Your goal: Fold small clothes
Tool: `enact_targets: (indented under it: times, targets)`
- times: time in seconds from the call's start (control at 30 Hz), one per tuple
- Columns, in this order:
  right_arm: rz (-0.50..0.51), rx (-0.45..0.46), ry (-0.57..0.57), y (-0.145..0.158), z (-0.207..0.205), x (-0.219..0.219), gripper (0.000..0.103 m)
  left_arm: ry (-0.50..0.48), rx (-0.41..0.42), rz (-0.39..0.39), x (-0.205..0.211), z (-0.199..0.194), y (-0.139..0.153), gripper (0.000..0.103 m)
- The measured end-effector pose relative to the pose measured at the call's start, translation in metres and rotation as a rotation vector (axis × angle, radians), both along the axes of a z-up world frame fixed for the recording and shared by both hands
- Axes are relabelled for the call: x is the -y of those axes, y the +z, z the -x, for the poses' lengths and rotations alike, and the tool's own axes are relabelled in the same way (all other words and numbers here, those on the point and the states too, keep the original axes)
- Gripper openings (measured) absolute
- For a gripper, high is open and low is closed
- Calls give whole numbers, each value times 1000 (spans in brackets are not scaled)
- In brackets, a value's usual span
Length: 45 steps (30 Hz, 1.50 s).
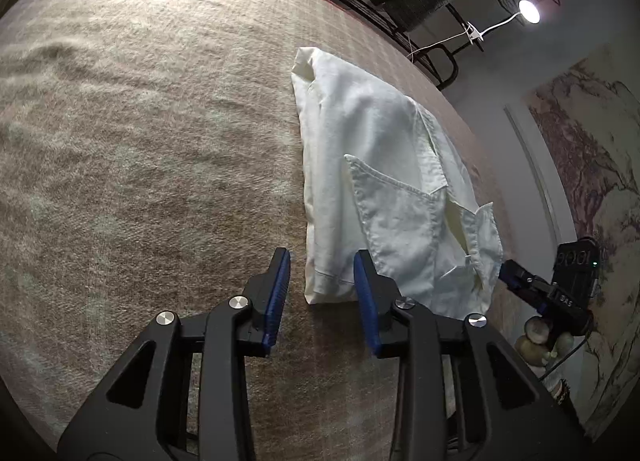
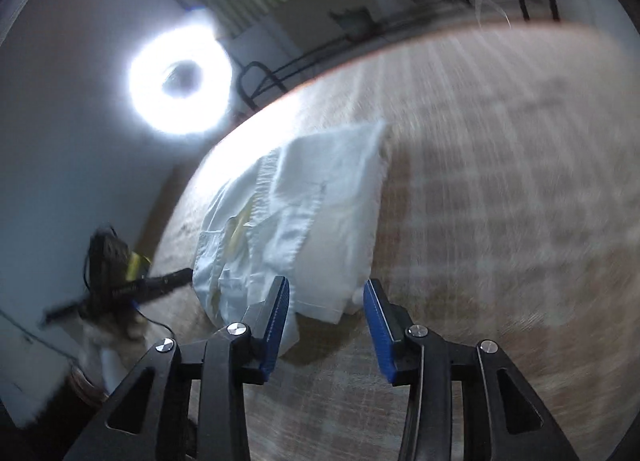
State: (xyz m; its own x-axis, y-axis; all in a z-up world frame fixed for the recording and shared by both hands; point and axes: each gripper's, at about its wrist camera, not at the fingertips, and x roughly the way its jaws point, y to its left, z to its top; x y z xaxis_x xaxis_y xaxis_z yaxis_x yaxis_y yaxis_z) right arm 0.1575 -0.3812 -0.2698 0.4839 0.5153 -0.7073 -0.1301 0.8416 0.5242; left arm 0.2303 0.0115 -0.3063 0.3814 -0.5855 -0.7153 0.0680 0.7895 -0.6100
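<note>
A small white garment [image 1: 376, 165] lies folded into a long narrow shape on the beige woven cloth [image 1: 140, 141], with a pocket and a collar flap on top. My left gripper [image 1: 323, 261] stands open at its near hem; the hem corner shows between the blue pads [image 1: 280, 285] and neither pad presses it. In the blurred right wrist view the same garment [image 2: 320, 197] lies ahead. My right gripper [image 2: 327, 287] is open over its near corner and holds nothing. Its blue tip also shows as the right gripper [image 1: 516, 273] at the garment's right side.
The table's edge curves just past the garment on the lamp side. A clip lamp [image 1: 529, 12] and a ring light [image 2: 180, 77] shine from beyond it. Dark chairs and a rack stand behind. Broad cloth [image 2: 500, 181] spreads on the other side.
</note>
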Motion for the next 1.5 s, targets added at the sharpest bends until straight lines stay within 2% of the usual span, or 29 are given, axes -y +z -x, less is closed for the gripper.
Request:
enact_targets:
  times: [0.03, 0.1, 0.13, 0.17, 0.2, 0.27, 0.33, 0.4, 0.47, 0.53, 0.67, 0.7, 0.73, 0.77, 0.83, 0.97, 1.1, 1.2, 1.37, 1.47, 1.5]
  targets:
    - [-22, -23, -10, -7, -2, 0, 37, 3, -2, 2, 0, 0, -1, 32]
    - [-55, -69, -31, -22, -8, 2, 31, -13, 3, 4, 3, 0, -3, 12]
    - [-83, -82, -31, -26, -10, 3, 21, -26, 4, 1, 6, 0, -2, 5]
    - [-125, -97, -27, -32, -13, 3, 11, -30, 15, -14, 9, 0, 0, 2]
    - [-151, -100, -22, -36, -17, 3, 5, -38, 24, -21, 11, 1, 4, 1]
    - [-113, -77, -2, -27, -18, -3, 0, -35, 46, 3, 10, 3, 16, 0]
    - [-17, -10, 40, -8, -17, -11, 0, -39, 68, -4, 7, 5, 23, 0]
    - [113, 59, 74, 9, -12, -17, 0, -62, 40, -69, 11, 5, 12, 0]
    - [184, 17, 92, -1, -13, -18, 0, -72, 22, -103, 15, 7, -2, 0]
    - [243, -5, 99, -12, -13, -23, 0, -76, 37, -120, 17, 8, -4, 0]
    - [280, 8, 119, -12, -10, -29, 0, -82, 67, -167, 13, 11, 9, 2]
    - [285, 15, 132, -8, -9, -31, 3, -85, 73, -174, 9, 11, 12, 2]
    - [282, 12, 143, -5, -9, -29, 7, -83, 98, -198, 5, 13, 20, 2]
    - [293, 12, 152, 0, -9, -29, 19, -76, 117, -218, 1, 14, 25, 2]
    - [347, 68, 157, 16, -8, -29, 31, -62, 156, -229, -3, 11, 41, 2]
    - [388, 160, 180, 44, -24, -34, 31, -70, 236, -247, 6, -15, 66, 2]
    - [371, 202, 222, 50, -60, -63, 30, -126, 283, -288, 36, -53, 73, 2]
    - [382, 219, 284, 48, -85, -96, 30, -154, 287, -317, 51, -77, 67, 2]
    - [402, 211, 379, 28, -122, -146, 30, -171, 221, -348, 61, -104, 33, 2]
    - [440, 153, 404, 3, -138, -162, 28, -180, 182, -336, 55, -99, 9, 2]
    - [451, 117, 420, -11, -140, -164, 27, -176, 212, -319, 50, -92, 4, 2]
